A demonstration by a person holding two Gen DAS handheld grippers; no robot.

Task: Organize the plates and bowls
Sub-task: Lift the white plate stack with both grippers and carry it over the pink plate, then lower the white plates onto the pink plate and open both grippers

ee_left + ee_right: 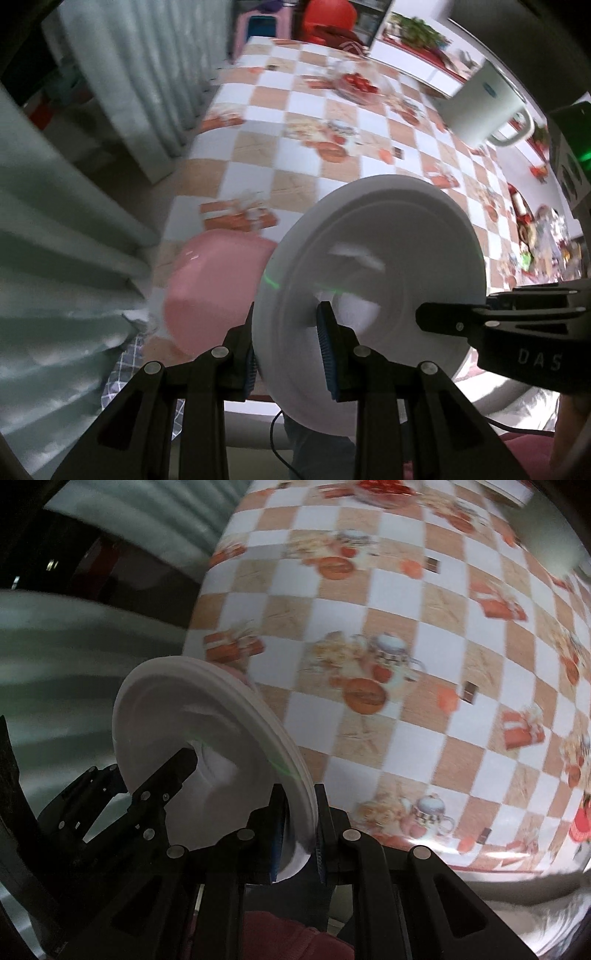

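Observation:
A white plate [369, 266] hangs tilted above the checked table [295, 155], gripped from two sides. My left gripper [290, 360] is shut on its near rim, one blue pad on each face. My right gripper [424, 319] reaches in from the right and grips the opposite rim. In the right wrist view the same plate [192, 716] stands almost on edge, with my right gripper [300, 843] shut on its rim and the left gripper [181, 768] clamped on it at the left. A pink bowl [214, 288] sits on the table's near left corner, partly hidden behind the plate.
A white jug [487, 107] with a handle stands at the far right of the table. Near the far end is a glass bowl of red fruit [356, 85]. A pale curtain [110, 92] hangs along the left. The tablecloth [406, 664] beyond the plate lies bare.

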